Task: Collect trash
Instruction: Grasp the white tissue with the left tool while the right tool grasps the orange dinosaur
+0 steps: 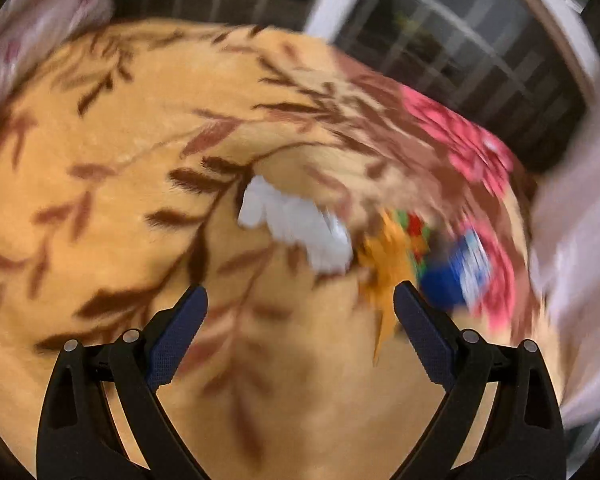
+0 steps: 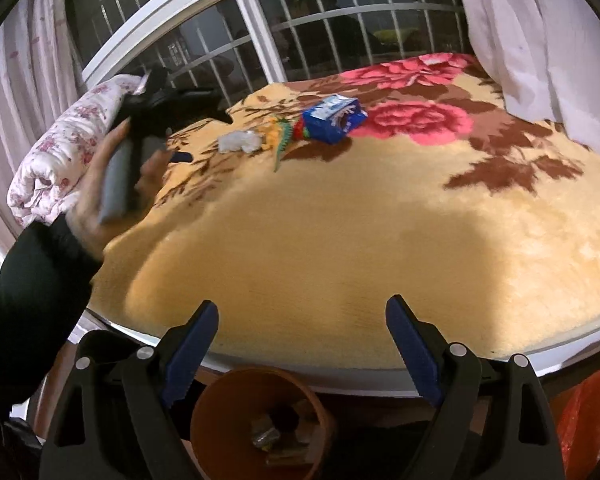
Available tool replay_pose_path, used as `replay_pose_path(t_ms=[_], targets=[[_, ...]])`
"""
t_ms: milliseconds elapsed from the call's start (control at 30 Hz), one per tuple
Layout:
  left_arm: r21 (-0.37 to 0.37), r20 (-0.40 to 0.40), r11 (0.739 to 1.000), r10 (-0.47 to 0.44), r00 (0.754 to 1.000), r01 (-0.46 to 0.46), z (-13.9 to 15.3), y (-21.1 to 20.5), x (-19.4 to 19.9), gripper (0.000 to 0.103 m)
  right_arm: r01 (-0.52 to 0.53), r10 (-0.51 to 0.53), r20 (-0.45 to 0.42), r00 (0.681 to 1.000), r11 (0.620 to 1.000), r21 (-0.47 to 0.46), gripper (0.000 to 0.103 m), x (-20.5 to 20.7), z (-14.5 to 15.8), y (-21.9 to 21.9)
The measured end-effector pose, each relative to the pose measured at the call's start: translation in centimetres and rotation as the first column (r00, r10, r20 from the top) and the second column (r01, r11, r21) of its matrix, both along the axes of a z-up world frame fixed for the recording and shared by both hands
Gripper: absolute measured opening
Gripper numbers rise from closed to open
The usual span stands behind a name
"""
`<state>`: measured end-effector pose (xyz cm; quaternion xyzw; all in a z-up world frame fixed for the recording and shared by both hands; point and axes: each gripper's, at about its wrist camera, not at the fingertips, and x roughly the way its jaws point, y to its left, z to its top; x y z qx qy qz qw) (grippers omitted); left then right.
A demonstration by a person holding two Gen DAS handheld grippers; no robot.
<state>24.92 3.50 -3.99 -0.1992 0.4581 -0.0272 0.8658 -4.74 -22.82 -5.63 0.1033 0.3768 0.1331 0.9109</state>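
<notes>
Trash lies on the floral blanket (image 2: 340, 232) at the far side of the bed: a crumpled white tissue (image 2: 239, 141), an orange and green wrapper (image 2: 283, 136) and a blue and white carton (image 2: 332, 117). In the blurred left wrist view the tissue (image 1: 296, 224), wrapper (image 1: 392, 264) and carton (image 1: 456, 276) lie just ahead of my open, empty left gripper (image 1: 300, 304). The left gripper also shows in the right wrist view (image 2: 180, 144), held in a hand left of the tissue. My right gripper (image 2: 302, 316) is open and empty over the bed's near edge, above a brown bin (image 2: 204, 412) holding some scraps.
A rolled floral quilt (image 2: 60, 148) lies at the bed's left. A barred window (image 2: 300, 32) and white curtains (image 2: 540, 40) stand behind the bed. An orange-red plastic bag (image 2: 588, 412) sits at the lower right on the floor.
</notes>
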Motion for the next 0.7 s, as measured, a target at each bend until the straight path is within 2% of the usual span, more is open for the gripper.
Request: replay_pose_path(t_ms=[100, 167, 233, 333, 400, 433, 500, 533, 567, 600, 633, 700], targets=[[-0.027, -0.071, 0.993, 0.111, 0.991, -0.114, -1.2, 0.1, 3.1, 0.092, 0.015, -0.014, -0.027, 1.0, 0.999, 0.036, 0.084, 0.4, -0.9, -1.3], [-0.03, -0.109, 0.98, 0.191, 0.976, -0.195, -2.4, 0.4, 4.8, 0.092, 0.014, -0.011, -0.037, 0.999, 0.998, 0.066, 0.084, 0.7, -1.4, -2.0], [-0.04, -0.142, 0.97, 0.233, 0.962, -0.24, -3.4, 0.5, 6.1, 0.092, 0.002, 0.0, -0.029, 1.0, 0.997, 0.077, 0.084, 0.8, -1.4, -2.1], [0.027, -0.137, 0.96, 0.278, 0.951, -0.277, -3.7, -0.2, 6.9, 0.092, -0.01, 0.011, -0.011, 1.0, 0.999, 0.054, 0.085, 0.9, -1.3, -1.7], [0.093, -0.137, 0.961, 0.27, 0.953, -0.259, -3.7, -1.0, 7.2, 0.092, -0.016, 0.016, -0.008, 1.0, 0.999, 0.04, 0.085, 0.9, -1.2, -1.4], [0.139, -0.136, 0.961, 0.259, 0.956, -0.241, -3.8, -1.6, 7.1, 0.089, -0.019, 0.019, -0.008, 1.0, 0.999, 0.036, 0.085, 0.9, -1.1, -1.4], [0.199, -0.123, 0.955, 0.247, 0.961, -0.22, -3.7, -1.9, 6.6, 0.077, -0.026, 0.026, -0.007, 1.0, 0.999, 0.033, 0.084, 1.0, -0.9, -1.2], [0.229, -0.11, 0.954, 0.222, 0.969, -0.193, -3.7, -2.1, 6.1, 0.068, -0.03, 0.03, -0.006, 1.0, 0.999, 0.036, 0.083, 1.0, -0.6, -1.1], [0.244, -0.089, 0.956, 0.187, 0.978, -0.16, -3.5, -2.2, 5.5, 0.054, -0.035, 0.035, -0.005, 0.999, 0.998, 0.043, 0.082, 1.1, -0.3, -1.1], [0.244, -0.073, 0.96, 0.159, 0.985, -0.137, -3.4, -2.0, 5.1, 0.046, -0.04, 0.04, -0.002, 0.999, 0.998, 0.049, 0.08, 1.2, -0.1, -1.1], [0.235, -0.056, 0.967, 0.112, 0.992, -0.096, -3.1, -1.7, 4.5, 0.033, -0.043, 0.043, 0.003, 0.999, 0.998, 0.055, 0.08, 1.4, 0.3, -1.1], [0.183, -0.057, 0.983, 0.041, 0.998, -0.03, -2.9, -0.4, 3.3, 0.032, -0.044, 0.042, 0.023, 0.999, 0.997, 0.065, 0.08, 1.8, 1.3, -0.8]])
